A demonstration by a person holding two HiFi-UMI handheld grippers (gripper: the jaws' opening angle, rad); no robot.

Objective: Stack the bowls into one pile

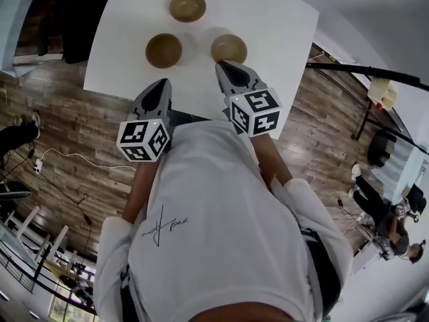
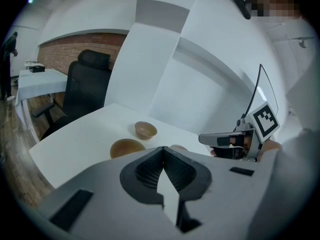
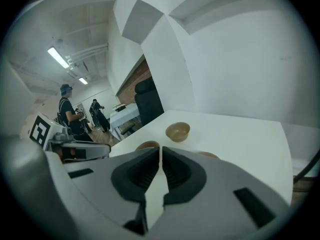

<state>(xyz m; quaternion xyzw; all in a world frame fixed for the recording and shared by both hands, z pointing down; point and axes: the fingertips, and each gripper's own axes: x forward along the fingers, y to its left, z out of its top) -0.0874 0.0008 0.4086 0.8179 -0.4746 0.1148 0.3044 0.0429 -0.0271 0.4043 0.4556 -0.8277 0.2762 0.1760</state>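
- white table (image 1: 281,39): bears three brown bowls, all upright, none touching.
- far bowl (image 1: 187,7): toward the table's far edge.
- darker bowl (image 1: 163,50): nearer than the far bowl, to its left.
- third bowl (image 1: 228,47): nearer than the far bowl, to its right.

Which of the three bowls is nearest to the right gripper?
The bowl on the right of the near pair: it lies just ahead of the right gripper, while the left bowl and the far bowl sit farther away.

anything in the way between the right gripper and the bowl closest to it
Nothing visible. The right gripper, jaws shut and empty, points at the nearest bowl with only bare white table between them. The left bowl and the far bowl sit clear of that path.
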